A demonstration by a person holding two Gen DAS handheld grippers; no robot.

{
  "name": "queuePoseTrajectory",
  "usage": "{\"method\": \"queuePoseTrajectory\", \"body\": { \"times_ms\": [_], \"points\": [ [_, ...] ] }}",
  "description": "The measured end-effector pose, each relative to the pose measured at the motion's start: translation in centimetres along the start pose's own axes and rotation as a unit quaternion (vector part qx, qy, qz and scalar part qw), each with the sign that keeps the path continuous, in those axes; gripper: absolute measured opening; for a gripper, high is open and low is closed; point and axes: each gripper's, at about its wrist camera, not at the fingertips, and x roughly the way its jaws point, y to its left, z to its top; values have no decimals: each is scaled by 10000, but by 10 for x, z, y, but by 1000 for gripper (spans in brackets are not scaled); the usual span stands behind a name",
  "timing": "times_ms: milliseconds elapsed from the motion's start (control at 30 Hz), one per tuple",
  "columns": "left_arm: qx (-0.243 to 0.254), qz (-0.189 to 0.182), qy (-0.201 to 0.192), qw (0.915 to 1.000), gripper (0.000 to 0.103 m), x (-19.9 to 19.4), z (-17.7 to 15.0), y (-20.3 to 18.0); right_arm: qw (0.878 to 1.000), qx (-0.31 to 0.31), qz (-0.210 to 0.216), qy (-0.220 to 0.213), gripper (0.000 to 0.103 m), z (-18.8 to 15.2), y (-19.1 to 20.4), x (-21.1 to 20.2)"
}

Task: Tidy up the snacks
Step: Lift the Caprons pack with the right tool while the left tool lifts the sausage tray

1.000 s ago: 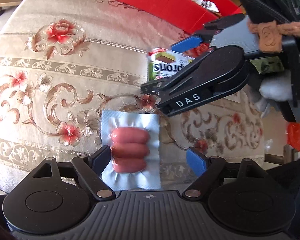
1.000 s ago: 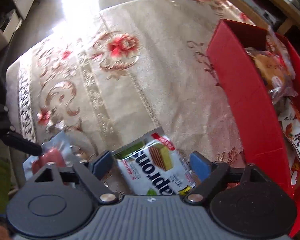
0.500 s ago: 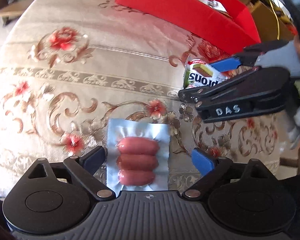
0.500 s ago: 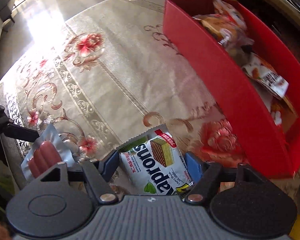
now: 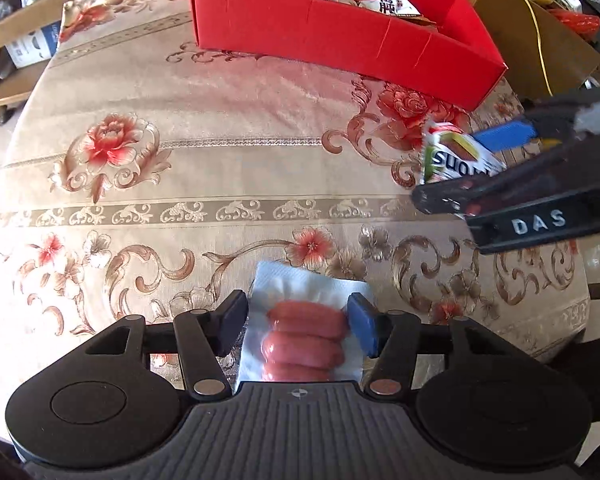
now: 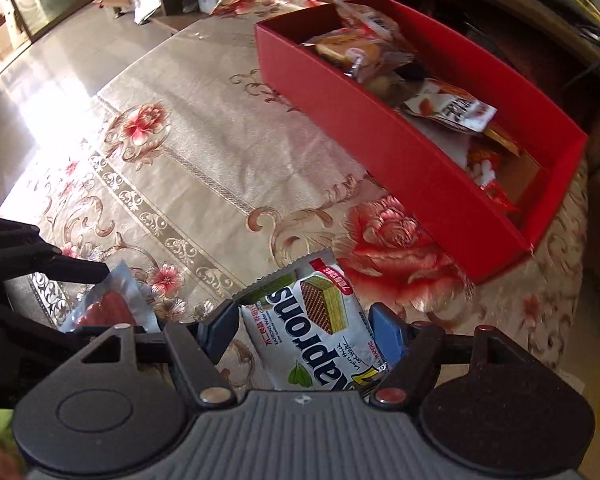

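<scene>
Left wrist view: your left gripper [image 5: 298, 322] pinched the sausage pack [image 5: 306, 332] above the floral tablecloth [image 5: 204, 176]; red box [image 5: 340, 44] sat well beyond.

Right wrist view: your right gripper [image 6: 304, 330] clamped the wafer packet [image 6: 320, 330], held near the red box's [image 6: 400, 152] near wall, snack bags [image 6: 448, 108] inside.

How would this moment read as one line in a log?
left gripper: shut on sausage pack | right gripper: shut on wafer pack | red box: holds snacks
</scene>
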Motion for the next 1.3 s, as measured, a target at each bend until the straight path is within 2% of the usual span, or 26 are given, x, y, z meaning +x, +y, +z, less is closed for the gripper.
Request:
{"method": "queuePoseTrajectory", "body": {
  "times_ms": [67, 133, 267, 400, 733, 1000, 1300],
  "points": [
    [-39, -195, -1, 9998, 84, -1, 0, -2, 9999, 133, -23, -27, 70, -3, -4, -1],
    [93, -230, -15, 9997, 87, 0, 0, -10, 9997, 240, -54, -46, 70, -5, -7, -3],
    [270, -30, 57, 9996, 89, 13, -1, -19, 9994, 343, -77, -76, 70, -9, -10, -6],
    [566, 238, -41, 9981, 77, 11, -7, -25, 9995, 300, -62, -122, 70, -10, -6, -9],
    [189, -36, -218, 9996, 75, -3, 2, -8, 9991, 297, -92, -274, 70, -4, -8, -13],
    [-100, -41, -487, 9988, 75, -11, 18, 11, 9982, 472, -172, -324, 70, -5, -12, -15],
    [-143, -59, -252, 9996, 75, 16, 32, 17, 9977, 613, -247, -154, 70, -8, -13, -6]
  ]
}}
